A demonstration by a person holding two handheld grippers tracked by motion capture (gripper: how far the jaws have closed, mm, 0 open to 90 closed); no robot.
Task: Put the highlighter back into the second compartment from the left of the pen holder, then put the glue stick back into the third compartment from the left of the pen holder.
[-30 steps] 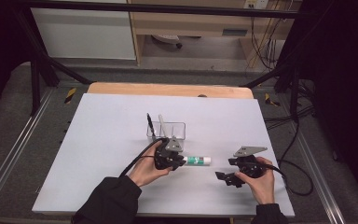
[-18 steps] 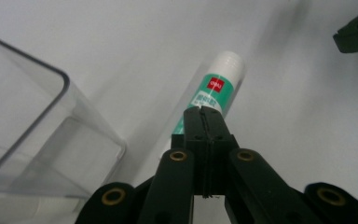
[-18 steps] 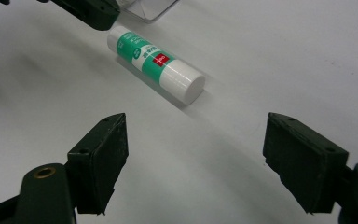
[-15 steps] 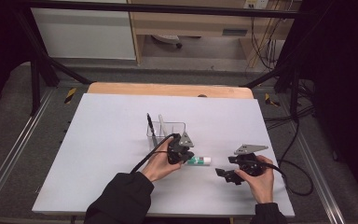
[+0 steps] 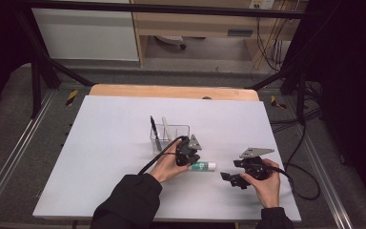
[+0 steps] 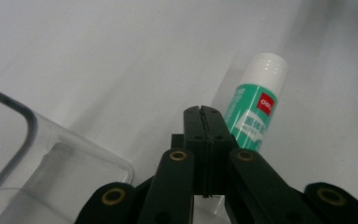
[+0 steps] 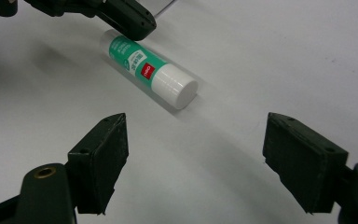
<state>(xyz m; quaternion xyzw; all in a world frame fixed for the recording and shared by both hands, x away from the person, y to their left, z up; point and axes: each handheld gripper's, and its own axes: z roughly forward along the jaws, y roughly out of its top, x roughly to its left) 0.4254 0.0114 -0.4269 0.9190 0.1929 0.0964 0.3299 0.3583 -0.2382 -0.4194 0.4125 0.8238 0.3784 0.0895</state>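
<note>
The two black jaws of the left gripper (image 6: 208, 122) are pressed flat together. Just behind them, a green and white glue stick (image 6: 256, 106) is seen lying on the white table (image 6: 121, 56). A clear plastic box (image 6: 51, 163) is seen at the left.

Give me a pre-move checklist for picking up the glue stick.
1. Glue stick lies flat on the table: ok.
2. Right gripper open, aimed at its white cap: ok.
3. Left gripper shut, empty, over the stick's far end: not ok, crowds the grasp.
4. Clear bin upright, with room inside: ok.
5. Black pen leaning in the bin, out of the drop path: cannot tell.
</note>
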